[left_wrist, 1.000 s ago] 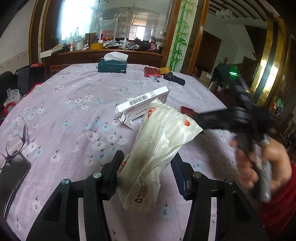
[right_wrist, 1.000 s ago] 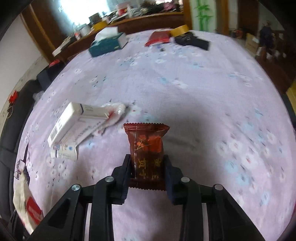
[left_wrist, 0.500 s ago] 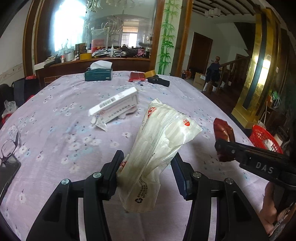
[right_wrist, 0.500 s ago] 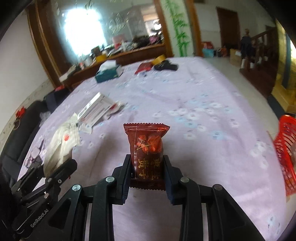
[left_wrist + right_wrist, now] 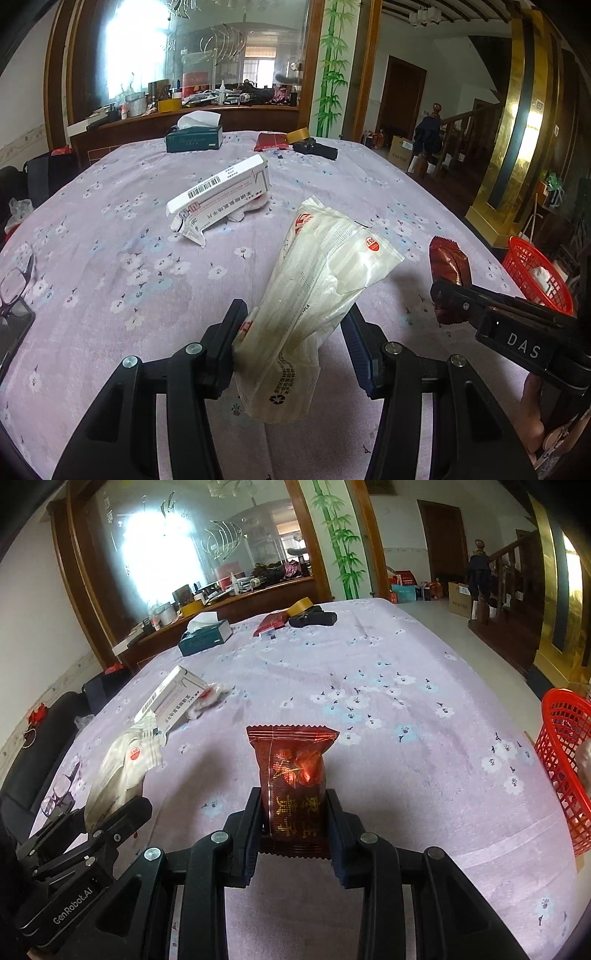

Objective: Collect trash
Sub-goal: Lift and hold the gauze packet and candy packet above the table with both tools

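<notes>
A bench (image 5: 110,206) under a lilac flowered cloth carries a white carton (image 5: 221,192), with a red basket (image 5: 565,768) past its right edge. Above it, the left hand-held gripper (image 5: 295,332) pinches a pale plastic wrapper (image 5: 317,295) upright. The right hand-held gripper (image 5: 293,812) clamps a small red snack packet (image 5: 291,775) upright.

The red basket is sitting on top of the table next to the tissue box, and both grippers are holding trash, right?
Not quite. The red basket is off the table, beyond its right edge, far from the tissue box, as the right wrist view shows. Both grippers do hold trash: the right gripper a red snack packet, the left gripper a white wrapper.
</notes>
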`<action>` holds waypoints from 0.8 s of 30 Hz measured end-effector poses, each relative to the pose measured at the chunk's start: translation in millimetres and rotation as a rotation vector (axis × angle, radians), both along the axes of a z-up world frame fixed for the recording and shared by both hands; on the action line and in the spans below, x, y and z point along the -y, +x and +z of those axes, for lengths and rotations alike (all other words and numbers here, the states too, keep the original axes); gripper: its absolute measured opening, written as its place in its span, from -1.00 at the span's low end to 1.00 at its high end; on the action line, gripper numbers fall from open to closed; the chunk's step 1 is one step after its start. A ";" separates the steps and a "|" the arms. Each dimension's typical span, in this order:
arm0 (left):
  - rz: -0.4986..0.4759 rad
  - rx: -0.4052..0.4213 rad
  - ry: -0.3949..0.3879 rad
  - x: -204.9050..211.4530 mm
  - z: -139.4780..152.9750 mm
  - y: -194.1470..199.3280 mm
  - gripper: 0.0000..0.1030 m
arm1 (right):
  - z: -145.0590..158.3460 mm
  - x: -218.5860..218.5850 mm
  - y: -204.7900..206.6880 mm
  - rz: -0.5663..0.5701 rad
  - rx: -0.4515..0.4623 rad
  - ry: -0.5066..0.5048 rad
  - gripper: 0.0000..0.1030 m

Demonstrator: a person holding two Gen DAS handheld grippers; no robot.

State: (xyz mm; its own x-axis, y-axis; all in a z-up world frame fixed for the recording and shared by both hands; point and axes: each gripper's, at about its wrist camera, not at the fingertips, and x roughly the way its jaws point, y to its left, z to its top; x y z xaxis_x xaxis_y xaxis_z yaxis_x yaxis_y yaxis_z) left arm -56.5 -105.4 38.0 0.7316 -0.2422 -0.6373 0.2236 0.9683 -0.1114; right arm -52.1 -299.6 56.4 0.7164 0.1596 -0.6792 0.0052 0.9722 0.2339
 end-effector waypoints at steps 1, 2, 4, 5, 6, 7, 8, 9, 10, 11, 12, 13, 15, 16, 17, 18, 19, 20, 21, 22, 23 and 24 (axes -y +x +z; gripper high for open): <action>0.002 -0.002 -0.002 -0.2 -1.0 0.6 -0.02 | -1.1 0.1 -0.2 0.000 0.000 0.000 -0.34; 0.000 -0.007 0.000 -0.1 -2.4 1.6 -0.02 | -2.1 -0.1 0.5 0.000 -0.002 -0.002 -0.34; 0.001 -0.010 -0.002 -0.5 -4.1 2.5 -0.02 | -4.4 -0.2 1.1 -0.001 -0.006 -0.003 -0.34; 0.001 -0.013 -0.001 -0.5 -5.0 3.3 -0.02 | -5.8 0.1 1.6 -0.003 -0.009 -0.005 -0.34; -0.001 -0.016 -0.003 -0.1 -5.1 3.2 -0.02 | -6.7 0.6 2.2 -0.004 -0.012 -0.004 -0.34; 0.000 -0.016 -0.006 -0.4 -5.2 3.2 -0.02 | -7.8 0.9 2.8 -0.002 -0.016 -0.001 -0.34; 0.002 -0.015 -0.008 -0.9 -5.2 3.4 -0.02 | -7.5 0.8 3.0 0.000 -0.015 -0.002 -0.34; 0.001 -0.016 -0.008 -0.6 -5.4 3.6 -0.02 | -7.0 0.0 2.8 0.000 -0.010 -0.006 -0.34; 0.000 -0.018 -0.007 -0.5 -5.5 3.7 -0.02 | -6.7 -0.7 1.9 0.000 -0.006 -0.011 -0.34; 0.001 -0.017 -0.008 -1.5 -4.9 3.5 -0.02 | -7.1 -1.1 2.1 0.002 -0.007 -0.013 -0.34; 0.001 -0.015 -0.009 -1.0 -4.9 3.1 -0.02 | -7.5 -1.3 2.4 0.004 -0.010 -0.012 -0.34; 0.000 -0.016 -0.007 -0.8 -5.0 3.3 -0.02 | -7.8 -0.9 2.8 0.001 -0.013 -0.010 -0.34; 0.001 -0.017 -0.008 -1.1 -5.1 3.3 -0.02 | -8.1 0.3 2.6 -0.003 -0.014 -0.004 -0.34; 0.001 -0.018 -0.008 -1.0 -5.1 3.3 -0.02 | -8.2 -0.1 2.8 -0.002 -0.016 -0.002 -0.34; 0.001 -0.017 -0.008 -1.1 -5.1 3.3 -0.02 | -8.0 0.3 2.6 -0.003 -0.014 -0.002 -0.34; 0.000 -0.018 -0.009 -1.3 -5.0 3.5 -0.02 | -7.4 0.3 1.7 -0.007 -0.008 -0.005 -0.34; -0.001 -0.019 -0.008 -1.1 -5.3 3.4 -0.02 | -7.3 -0.3 1.4 -0.005 -0.004 -0.009 -0.34; -0.001 -0.021 -0.008 -1.2 -5.3 3.6 -0.02 | -7.3 -1.4 1.1 -0.001 -0.003 -0.013 -0.34; -0.001 -0.021 -0.008 -1.4 -5.4 3.4 -0.02 | -7.0 -2.5 1.5 0.000 0.001 -0.020 -0.34; -0.001 -0.022 -0.009 -1.6 -5.4 3.3 -0.02 | -6.4 -3.7 0.5 -0.002 0.007 -0.031 -0.34; -0.001 -0.022 -0.009 -1.6 -5.3 3.3 -0.02 | -5.9 -5.4 -0.4 0.001 0.013 -0.041 -0.34; 0.000 -0.022 -0.009 -1.6 -5.3 3.3 -0.02 | -5.8 -6.9 -1.0 0.004 0.015 -0.048 -0.34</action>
